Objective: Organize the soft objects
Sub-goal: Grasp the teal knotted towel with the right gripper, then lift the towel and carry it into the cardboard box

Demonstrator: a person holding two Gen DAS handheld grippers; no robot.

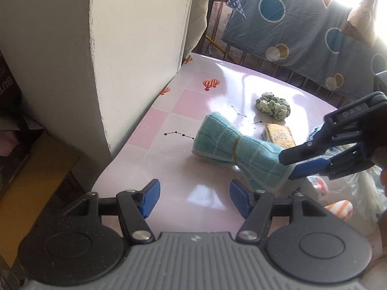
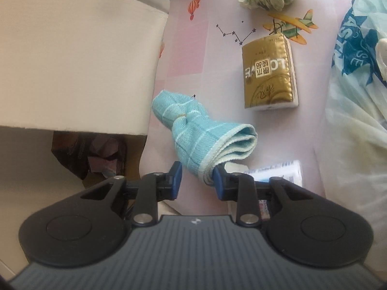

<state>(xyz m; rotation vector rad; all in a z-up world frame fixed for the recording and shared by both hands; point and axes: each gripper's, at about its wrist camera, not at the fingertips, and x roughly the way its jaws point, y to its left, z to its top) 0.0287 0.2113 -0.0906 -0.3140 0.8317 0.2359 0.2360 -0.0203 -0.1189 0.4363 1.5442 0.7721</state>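
A teal checked towel [image 1: 225,148], rolled and bound in the middle with a rubber band, lies on the pink patterned table [image 1: 193,111]. My right gripper [image 1: 291,165] reaches in from the right to the towel's near end. In the right wrist view the towel [image 2: 193,130] has that end between the jaws of my right gripper [image 2: 197,182]; it leans on the right finger [image 2: 219,183], and a strip of table shows beside the left one. My left gripper [image 1: 194,198] hovers open and empty, short of the towel. A green scrunchie [image 1: 273,105] and a gold tissue pack [image 1: 280,136] lie beyond.
A white pillar [image 1: 135,48] borders the table on the left, with cardboard boxes [image 1: 36,169] below it. A pale plastic bag [image 2: 355,111] with blue print fills the right side. An orange-and-white knitted thing [image 1: 339,209] lies near the bag. A small white packet [image 2: 278,169] sits by my right finger.
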